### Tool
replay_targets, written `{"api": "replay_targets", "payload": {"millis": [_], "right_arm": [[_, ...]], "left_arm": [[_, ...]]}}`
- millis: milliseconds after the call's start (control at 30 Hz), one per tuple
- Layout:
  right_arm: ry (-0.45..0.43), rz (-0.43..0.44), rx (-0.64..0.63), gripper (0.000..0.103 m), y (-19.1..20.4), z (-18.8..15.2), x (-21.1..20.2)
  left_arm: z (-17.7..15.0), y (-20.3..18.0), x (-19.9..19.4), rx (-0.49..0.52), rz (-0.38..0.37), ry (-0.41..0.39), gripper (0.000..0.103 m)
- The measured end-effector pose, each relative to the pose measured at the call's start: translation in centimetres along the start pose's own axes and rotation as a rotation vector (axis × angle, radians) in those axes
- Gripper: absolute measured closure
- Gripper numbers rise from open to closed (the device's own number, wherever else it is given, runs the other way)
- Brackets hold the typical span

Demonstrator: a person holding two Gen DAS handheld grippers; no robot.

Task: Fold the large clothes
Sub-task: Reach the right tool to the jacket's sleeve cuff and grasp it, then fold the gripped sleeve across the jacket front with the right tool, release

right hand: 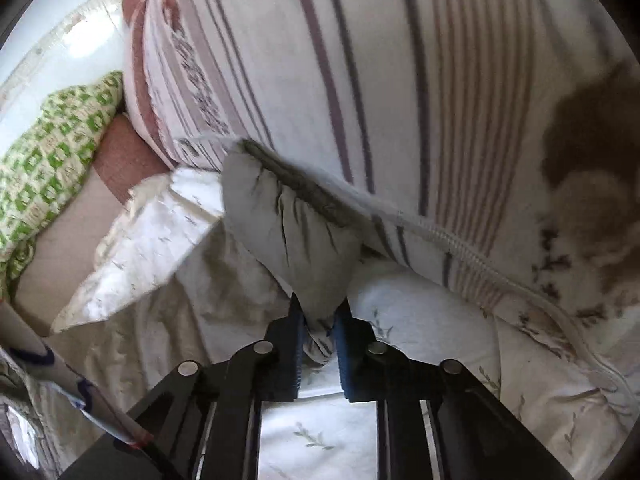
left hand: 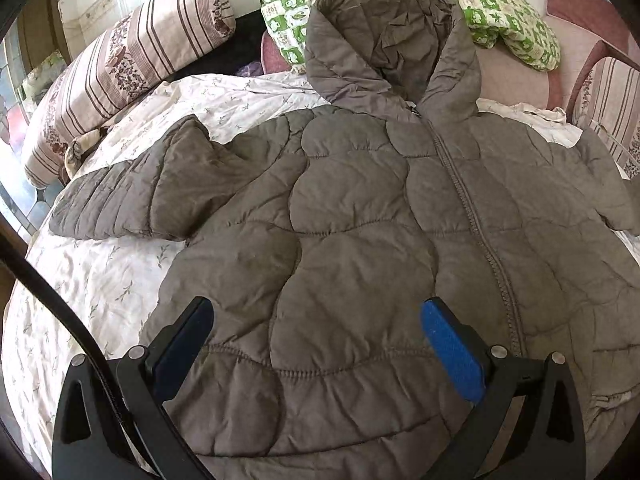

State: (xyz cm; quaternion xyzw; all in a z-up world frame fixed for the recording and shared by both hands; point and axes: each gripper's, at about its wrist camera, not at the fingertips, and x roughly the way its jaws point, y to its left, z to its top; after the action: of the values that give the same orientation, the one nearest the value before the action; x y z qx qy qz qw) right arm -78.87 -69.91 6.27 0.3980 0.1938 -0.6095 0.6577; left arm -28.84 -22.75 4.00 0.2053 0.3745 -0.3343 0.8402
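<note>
The right gripper (right hand: 319,316) has its blue-padded fingers (right hand: 297,344) pinched together on a fold of grey fabric, apparently the cuff end of the sleeve (right hand: 288,224) of the puffer jacket (left hand: 360,220), while the left gripper (left hand: 316,320) hangs with its fingers (left hand: 452,352) spread wide above the hem, holding nothing. The hooded, quilted grey jacket lies front-up and zipped on the floral bedsheet (left hand: 80,280), hood (left hand: 392,40) toward the head of the bed, its left-hand sleeve in the left wrist view angled outward and partly doubled over. By its look the jacket is light for its bulk, soft and springy, with a smooth shell that will likely slide between the pads and puff back open after each fold; so, to my judgement, it is best taken at stitched edges such as the cuff, the hem band or a quilting seam, where the filling is thin and the fabric bunches firmly. The pinch at the cuff looks narrow and could slip if the sleeve is pulled quickly. Around the jacket, a striped pillow (left hand: 132,60) leans at the far left and another striped pillow (right hand: 360,60) fills the right wrist view just behind the held sleeve; a green checked cloth (left hand: 500,12) lies behind the hood. The right wrist view is blurred.
</note>
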Motion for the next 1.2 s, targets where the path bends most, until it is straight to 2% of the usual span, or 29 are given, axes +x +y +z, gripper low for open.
{"api": "replay_targets", "payload": {"millis": [133,300,500,633,767,900,1067,1200], "right_arm": [[-0.073,0.021,-0.031,0.09,2.0,0.6,-3.7],[-0.197,0.057,-0.118,0.09,6.4,0.4,-10.2],[-0.342,0.226,-0.192,0.09,12.2,-0.6,-20.2],[-0.386,0.352,-0.239,0.09,15.1,-2.2,-25.5],[-0.383,0.455,-0.283,0.09,18.2,-3.7,-28.6],[-0.36,0.54,-0.321,0.09,20.4,-5.2,-29.9],[-0.281,0.656,-0.396,0.09,23.9,-8.2,-30.4],[-0.172,0.722,-0.457,0.09,26.9,-10.9,-28.5]], "left_arm": [[-0.1,-0.1,-0.4,0.003,-0.001,-0.009,0.0],[-0.1,0.0,-1.0,-0.003,-0.009,-0.023,0.0],[0.0,0.1,-1.8,-0.006,-0.01,-0.041,0.0],[-0.1,0.2,-1.8,-0.006,-0.01,-0.04,0.0],[-0.2,0.4,-2.0,-0.01,-0.009,-0.045,0.0],[-0.2,0.7,-2.2,-0.016,-0.011,-0.05,0.0],[-0.2,0.7,-2.3,-0.021,-0.01,-0.052,0.0],[-0.1,1.0,-2.4,-0.028,-0.009,-0.054,0.0]]}}
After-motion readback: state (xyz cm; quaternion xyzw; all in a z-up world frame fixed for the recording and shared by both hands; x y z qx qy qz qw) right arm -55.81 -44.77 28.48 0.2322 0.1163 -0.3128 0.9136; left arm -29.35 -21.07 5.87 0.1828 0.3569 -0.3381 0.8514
